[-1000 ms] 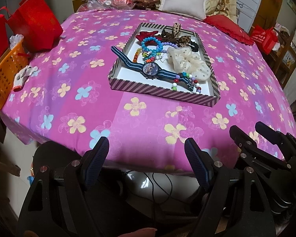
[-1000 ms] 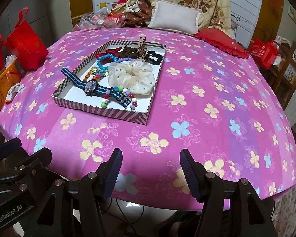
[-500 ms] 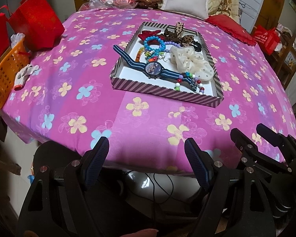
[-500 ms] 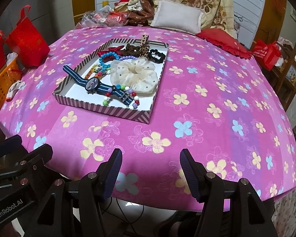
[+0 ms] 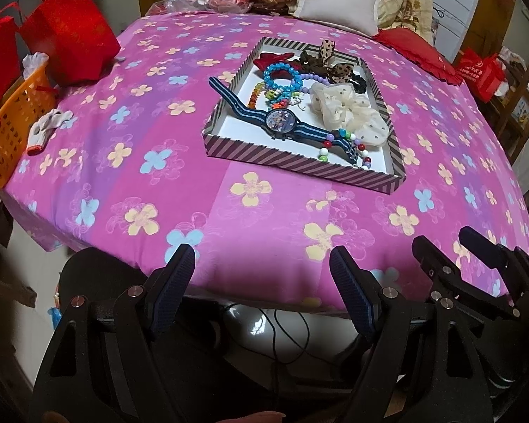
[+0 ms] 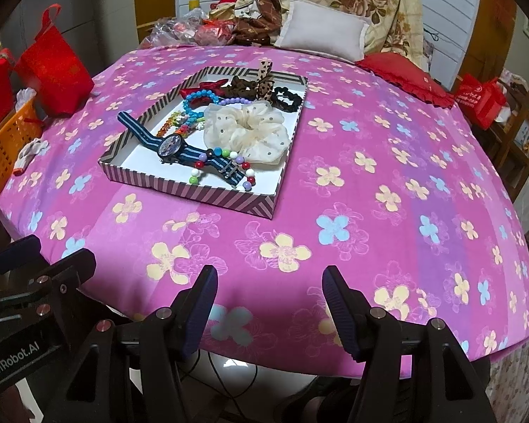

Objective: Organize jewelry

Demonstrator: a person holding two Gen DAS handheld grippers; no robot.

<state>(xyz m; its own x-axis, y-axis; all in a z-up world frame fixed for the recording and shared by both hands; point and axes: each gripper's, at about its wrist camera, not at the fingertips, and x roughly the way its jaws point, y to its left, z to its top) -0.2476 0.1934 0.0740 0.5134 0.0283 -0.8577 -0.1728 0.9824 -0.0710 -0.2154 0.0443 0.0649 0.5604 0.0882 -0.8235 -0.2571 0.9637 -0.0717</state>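
A striped shallow box (image 5: 292, 164) (image 6: 180, 185) sits on the pink flowered tablecloth. In it lie a blue striped watch (image 5: 280, 121) (image 6: 171, 146) with one strap end over the left rim, a cream scrunchie (image 5: 349, 111) (image 6: 250, 132), a blue bead bracelet (image 5: 282, 74) (image 6: 199, 100), a multicoloured bead bracelet (image 5: 345, 149) (image 6: 225, 169), a leopard bow (image 5: 329, 60) (image 6: 261, 83), a black scrunchie (image 6: 287, 98) and a red bow (image 5: 269, 60). My left gripper (image 5: 261, 278) and right gripper (image 6: 268, 298) are open and empty at the table's near edge, short of the box.
Red bags (image 5: 70, 46) and an orange basket (image 5: 10, 130) stand at the left edge, with a white glove (image 5: 49, 127) beside them. A pillow (image 6: 322, 33) and a red cushion (image 6: 405, 77) lie at the far side. The right gripper shows in the left wrist view (image 5: 476, 275).
Both grippers have moved forward and a little higher toward the table; the box appears closer. Jaws stay open. Nothing on the table has moved.
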